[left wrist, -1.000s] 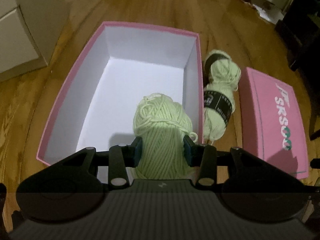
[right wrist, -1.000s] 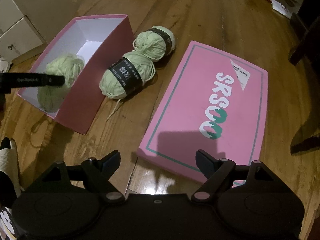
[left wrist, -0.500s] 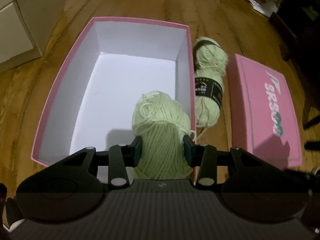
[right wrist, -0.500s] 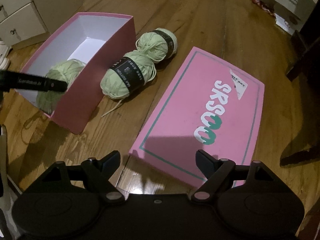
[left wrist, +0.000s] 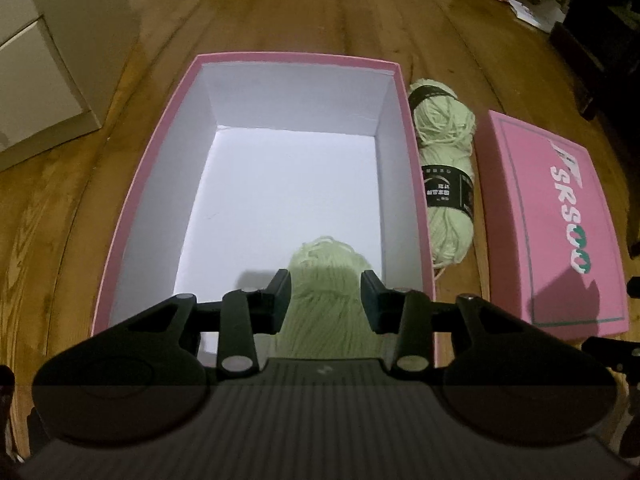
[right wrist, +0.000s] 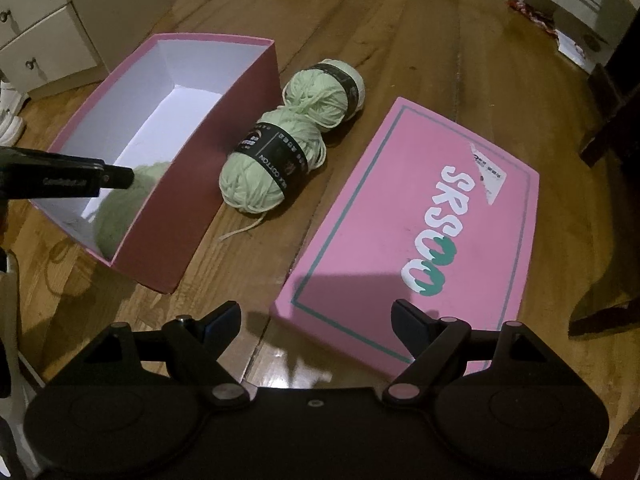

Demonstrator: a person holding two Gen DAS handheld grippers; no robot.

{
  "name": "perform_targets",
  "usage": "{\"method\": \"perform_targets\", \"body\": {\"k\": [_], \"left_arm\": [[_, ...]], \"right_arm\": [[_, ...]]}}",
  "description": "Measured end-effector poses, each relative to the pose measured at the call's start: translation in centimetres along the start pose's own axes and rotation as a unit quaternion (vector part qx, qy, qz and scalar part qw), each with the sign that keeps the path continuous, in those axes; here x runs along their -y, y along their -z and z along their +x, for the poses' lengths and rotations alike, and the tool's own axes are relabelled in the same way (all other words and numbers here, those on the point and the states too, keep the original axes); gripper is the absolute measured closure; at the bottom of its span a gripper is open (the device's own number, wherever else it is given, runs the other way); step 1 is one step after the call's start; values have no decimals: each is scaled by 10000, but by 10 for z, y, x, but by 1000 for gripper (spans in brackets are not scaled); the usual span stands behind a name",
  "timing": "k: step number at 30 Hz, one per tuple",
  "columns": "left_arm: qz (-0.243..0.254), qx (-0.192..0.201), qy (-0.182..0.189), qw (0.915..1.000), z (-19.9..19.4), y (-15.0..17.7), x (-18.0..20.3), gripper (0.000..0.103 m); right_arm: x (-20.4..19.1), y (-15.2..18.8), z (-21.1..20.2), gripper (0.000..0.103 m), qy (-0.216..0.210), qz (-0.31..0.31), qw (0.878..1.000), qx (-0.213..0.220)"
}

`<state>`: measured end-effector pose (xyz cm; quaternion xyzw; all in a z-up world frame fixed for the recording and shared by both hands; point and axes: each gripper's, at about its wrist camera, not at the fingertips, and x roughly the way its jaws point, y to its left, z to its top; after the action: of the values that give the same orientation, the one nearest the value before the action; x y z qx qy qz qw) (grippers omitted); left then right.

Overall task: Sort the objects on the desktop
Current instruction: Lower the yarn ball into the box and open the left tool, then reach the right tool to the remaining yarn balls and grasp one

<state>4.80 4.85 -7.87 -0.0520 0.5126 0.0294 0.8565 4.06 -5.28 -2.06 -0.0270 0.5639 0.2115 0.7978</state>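
Observation:
My left gripper (left wrist: 325,290) is shut on a pale green yarn ball (left wrist: 328,280) and holds it low inside the near end of the open pink box (left wrist: 136,184). The held ball also shows in the right wrist view (right wrist: 124,208), behind the box wall (right wrist: 192,200). Two more pale green yarn skeins with black labels lie on the floor right of the box, one nearer (right wrist: 268,168) and one farther (right wrist: 328,92). My right gripper (right wrist: 316,320) is open and empty above the near corner of the pink lid (right wrist: 420,220).
The pink lid marked SRSOO (left wrist: 560,216) lies flat on the wooden floor right of the skeins. White drawer cabinets (right wrist: 36,28) stand at the far left. Cardboard boxes and papers (right wrist: 580,0) sit at the far right. Dark furniture (right wrist: 616,120) stands at the right edge.
My left gripper has lowered the yarn ball deeper into the box's near end. My right gripper has drifted slightly, staying open.

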Motion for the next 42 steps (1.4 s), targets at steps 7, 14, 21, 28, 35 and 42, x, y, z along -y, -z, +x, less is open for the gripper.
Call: {"method": "perform_targets", "body": {"k": [7,14,21,28,35,42], "left_arm": [[-36,-77,130,9999,-7,5,2,53],[-62,-50,464,9989,-22,6,2,42],[85,3,508,9987,-36,8,2,33],[-138,-92,314,9994,-41,12,-8,21],[-527,-118,316,9980,-37,11,-23,20],[-606,-33,322,9976,-34,9,-23,21]], "right_arm": [[-5,-4,2,17,-70,24,10000,25],[-7,-8,2,17,-73,33,9999,97],[-18,-13,5,17,-288,-55,9994,164],[-24,-21,11,17,-519,-74,9979,390],[-17,-44,21,22,-604,68,9951,782],[-4,-67,39,35,-759,414,9934,754]]}}
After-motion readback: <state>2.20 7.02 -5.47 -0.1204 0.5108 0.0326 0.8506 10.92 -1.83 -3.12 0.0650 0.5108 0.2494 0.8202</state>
